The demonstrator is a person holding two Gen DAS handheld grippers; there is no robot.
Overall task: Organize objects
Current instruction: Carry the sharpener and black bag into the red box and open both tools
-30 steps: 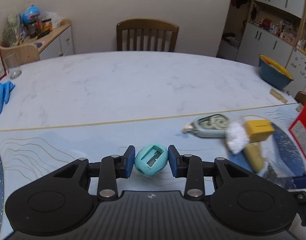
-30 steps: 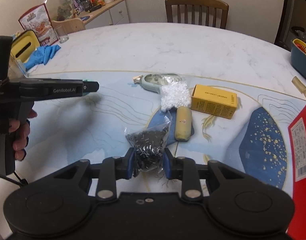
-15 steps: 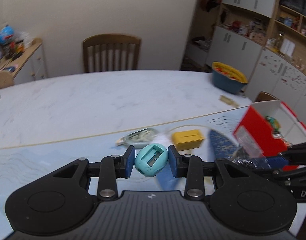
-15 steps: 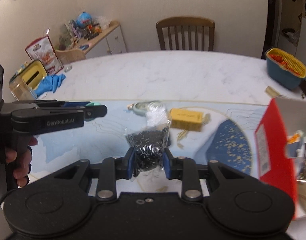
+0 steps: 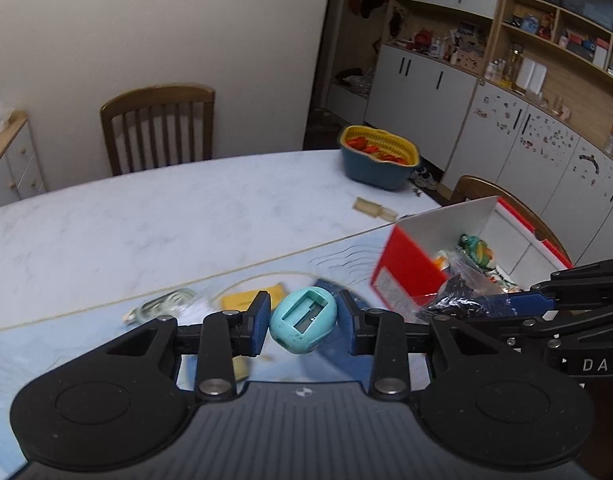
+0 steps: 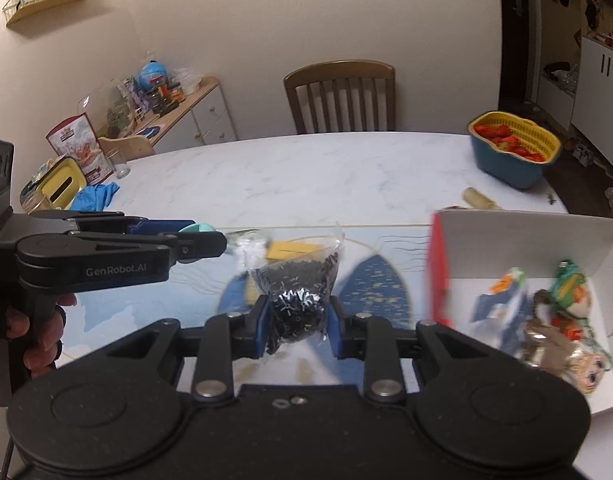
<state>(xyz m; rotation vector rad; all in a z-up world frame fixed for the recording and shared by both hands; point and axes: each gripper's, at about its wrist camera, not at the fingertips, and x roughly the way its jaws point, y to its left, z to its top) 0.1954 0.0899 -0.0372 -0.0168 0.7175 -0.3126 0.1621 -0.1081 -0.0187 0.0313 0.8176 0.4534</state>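
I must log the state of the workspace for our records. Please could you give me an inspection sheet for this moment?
Surface: marble table with blue mat.
Job's things: teal sharpener, bag of black beads, red box holding toys.
Clutter: yellow box, strawberry basket, blue gloves.
Grippers: left gripper shut on sharpener; right gripper shut on bag.
Cables: nothing seen.
Surroundings: chair, cabinets.

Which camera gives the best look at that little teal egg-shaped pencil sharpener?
The left wrist view: the teal egg-shaped pencil sharpener sits centred between the left gripper fingers, its blade slot facing the lens. The right wrist view shows only a teal sliver, side-on.
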